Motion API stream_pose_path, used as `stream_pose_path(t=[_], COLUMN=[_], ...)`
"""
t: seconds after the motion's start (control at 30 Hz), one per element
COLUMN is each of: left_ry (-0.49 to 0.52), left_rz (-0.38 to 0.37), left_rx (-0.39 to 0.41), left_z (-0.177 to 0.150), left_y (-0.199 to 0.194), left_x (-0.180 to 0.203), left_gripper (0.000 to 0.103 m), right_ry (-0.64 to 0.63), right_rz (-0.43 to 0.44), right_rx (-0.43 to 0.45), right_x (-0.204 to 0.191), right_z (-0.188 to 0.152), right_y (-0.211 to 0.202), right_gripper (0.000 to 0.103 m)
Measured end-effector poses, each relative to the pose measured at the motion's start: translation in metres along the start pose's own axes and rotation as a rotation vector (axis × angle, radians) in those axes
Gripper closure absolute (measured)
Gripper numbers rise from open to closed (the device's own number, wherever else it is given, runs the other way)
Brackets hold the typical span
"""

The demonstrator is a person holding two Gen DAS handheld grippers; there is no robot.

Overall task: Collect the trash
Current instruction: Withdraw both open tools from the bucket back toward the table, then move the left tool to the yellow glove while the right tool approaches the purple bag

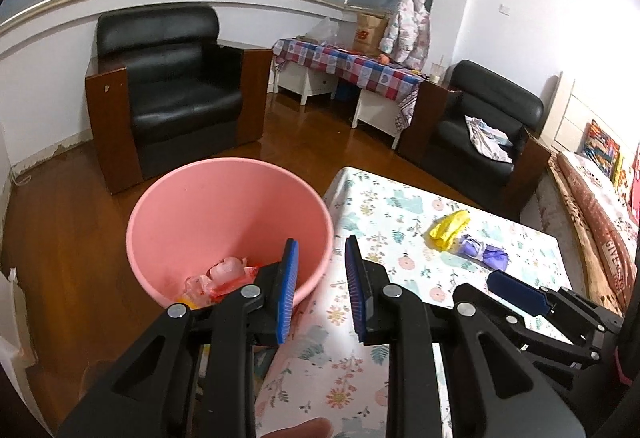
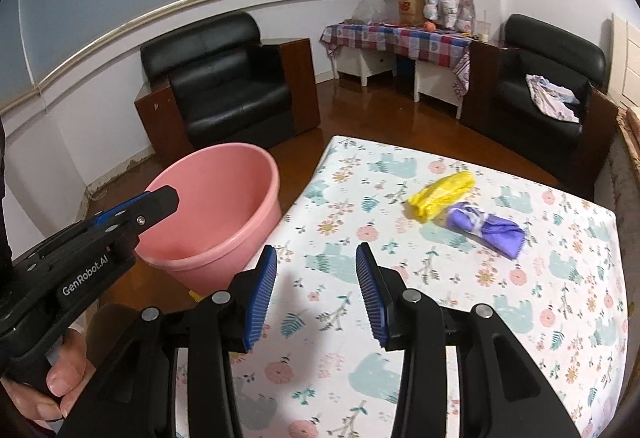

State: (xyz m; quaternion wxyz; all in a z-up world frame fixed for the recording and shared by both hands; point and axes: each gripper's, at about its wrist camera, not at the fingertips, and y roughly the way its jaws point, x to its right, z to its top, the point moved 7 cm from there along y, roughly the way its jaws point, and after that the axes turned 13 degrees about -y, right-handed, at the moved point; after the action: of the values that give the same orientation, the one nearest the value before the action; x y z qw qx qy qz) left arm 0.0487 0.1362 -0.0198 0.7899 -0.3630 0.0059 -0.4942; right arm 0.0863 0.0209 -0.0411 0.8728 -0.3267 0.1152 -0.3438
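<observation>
A pink bucket [image 1: 224, 205] stands on the floor left of the table, with crumpled clear and red wrappers [image 1: 224, 276] in its bottom; it also shows in the right wrist view [image 2: 216, 213]. A yellow plastic bag [image 1: 447, 229] and a purple wrapper [image 1: 484, 250] lie side by side on the floral tablecloth [image 1: 360, 318], also seen from the right wrist as the yellow bag [image 2: 442, 193] and the purple wrapper [image 2: 486, 224]. My left gripper [image 1: 322, 286] is open and empty over the bucket's near rim and the table edge. My right gripper [image 2: 316, 294] is open and empty above the table, short of the trash.
Two black armchairs [image 1: 176, 89] [image 1: 480, 133] stand across the wooden floor. A side table with a checked cloth [image 1: 348, 65] is against the far wall. A bed with patterned bedding [image 1: 600, 205] is at the right.
</observation>
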Motion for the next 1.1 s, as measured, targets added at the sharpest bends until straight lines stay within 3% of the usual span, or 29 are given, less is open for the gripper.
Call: stream_pose_path(t=[0.5,1.1], left_ry=[0.135,0.242], left_rz=[-0.042,-0.063], left_rx=[-0.017,-0.052], left_z=[-0.029,-0.060], left_y=[0.001,0.012], left_x=[0.061,0.109], left_gripper=[0.079,0.079], right_ry=[0.119,0.218], right_rz=[-0.081,-0.134], right_rx=[0.043,0.055], right_x=[0.062,0.116], right_z=[-0.029,-0.063], right_y=[-0.037,-0.053], right_gripper=[0.062,0.062])
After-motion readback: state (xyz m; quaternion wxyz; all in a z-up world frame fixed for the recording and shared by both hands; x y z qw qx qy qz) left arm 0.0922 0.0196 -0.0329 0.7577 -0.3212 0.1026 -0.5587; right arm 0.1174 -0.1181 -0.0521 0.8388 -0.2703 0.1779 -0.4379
